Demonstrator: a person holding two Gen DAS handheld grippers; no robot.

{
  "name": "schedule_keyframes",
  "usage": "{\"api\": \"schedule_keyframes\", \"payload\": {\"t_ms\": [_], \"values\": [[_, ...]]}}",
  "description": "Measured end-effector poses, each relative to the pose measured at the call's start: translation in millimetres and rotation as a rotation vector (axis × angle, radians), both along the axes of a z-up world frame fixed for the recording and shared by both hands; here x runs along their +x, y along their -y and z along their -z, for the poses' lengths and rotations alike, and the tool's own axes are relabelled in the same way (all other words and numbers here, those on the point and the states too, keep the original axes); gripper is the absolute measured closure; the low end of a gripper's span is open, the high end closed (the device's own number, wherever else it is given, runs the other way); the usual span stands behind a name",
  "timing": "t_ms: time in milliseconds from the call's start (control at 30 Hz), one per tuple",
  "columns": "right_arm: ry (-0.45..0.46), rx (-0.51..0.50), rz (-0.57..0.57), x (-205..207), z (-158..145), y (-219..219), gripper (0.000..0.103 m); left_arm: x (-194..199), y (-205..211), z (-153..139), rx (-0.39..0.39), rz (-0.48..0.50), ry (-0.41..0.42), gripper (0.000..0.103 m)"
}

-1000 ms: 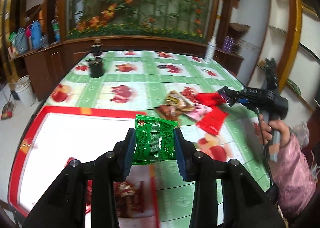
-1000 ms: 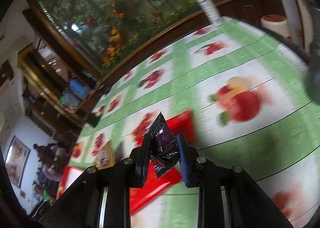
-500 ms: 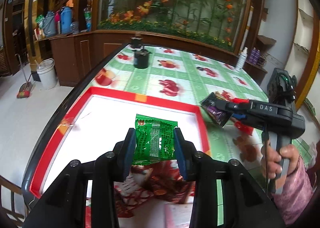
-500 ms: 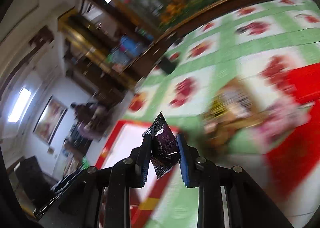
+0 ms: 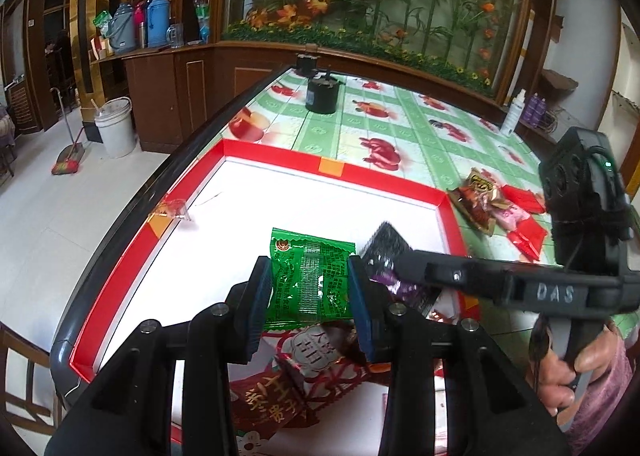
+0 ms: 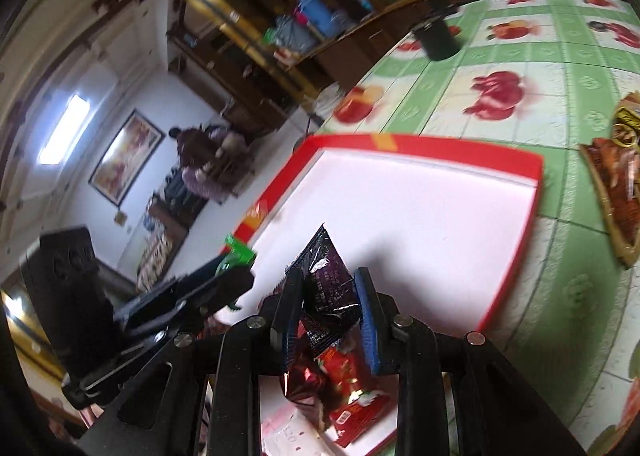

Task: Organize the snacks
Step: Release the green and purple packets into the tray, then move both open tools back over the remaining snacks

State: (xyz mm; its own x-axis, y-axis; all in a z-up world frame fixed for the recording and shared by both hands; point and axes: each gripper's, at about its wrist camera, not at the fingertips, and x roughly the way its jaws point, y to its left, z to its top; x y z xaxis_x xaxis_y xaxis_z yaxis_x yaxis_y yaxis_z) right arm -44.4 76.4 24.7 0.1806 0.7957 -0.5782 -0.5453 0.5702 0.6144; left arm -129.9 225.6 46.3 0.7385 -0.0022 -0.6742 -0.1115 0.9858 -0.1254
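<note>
My left gripper (image 5: 310, 292) is shut on a green snack packet (image 5: 312, 276) and holds it above the red-rimmed white tray (image 5: 328, 168). My right gripper (image 6: 328, 308) is shut on a dark purple snack packet (image 6: 326, 288), also over the tray (image 6: 440, 146). The purple packet shows in the left wrist view (image 5: 386, 244), just right of the green one. Red snack packets (image 5: 304, 376) lie in the tray's near part under both grippers. Several loose snacks (image 5: 492, 204) lie on the tablecloth right of the tray.
A black cup (image 5: 322, 94) stands at the table's far end. A white spray bottle (image 5: 514, 112) stands at the far right edge. The tray lies close to the table's left edge. A brown packet (image 6: 616, 184) lies right of the tray.
Both grippers have moved left from the loose snack pile to above the tray, each still holding its packet. The right gripper now sits close beside the left one.
</note>
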Motion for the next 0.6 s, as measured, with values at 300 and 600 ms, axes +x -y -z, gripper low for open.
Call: {"api": "schedule_keyframes", "payload": {"t_ms": [300,600], "values": [[0.043,0.009,0.013,-6.8,-12.3,8.3,0.061,-0.6,-3.5,-4.5,0.009,-0.069,-0.009,0.055],[0.059,0.047,0.233,26.8,-27.9,96.8,0.057,2.0,26.1,-16.1,0.048,0.009,0.007,0.048]]}}
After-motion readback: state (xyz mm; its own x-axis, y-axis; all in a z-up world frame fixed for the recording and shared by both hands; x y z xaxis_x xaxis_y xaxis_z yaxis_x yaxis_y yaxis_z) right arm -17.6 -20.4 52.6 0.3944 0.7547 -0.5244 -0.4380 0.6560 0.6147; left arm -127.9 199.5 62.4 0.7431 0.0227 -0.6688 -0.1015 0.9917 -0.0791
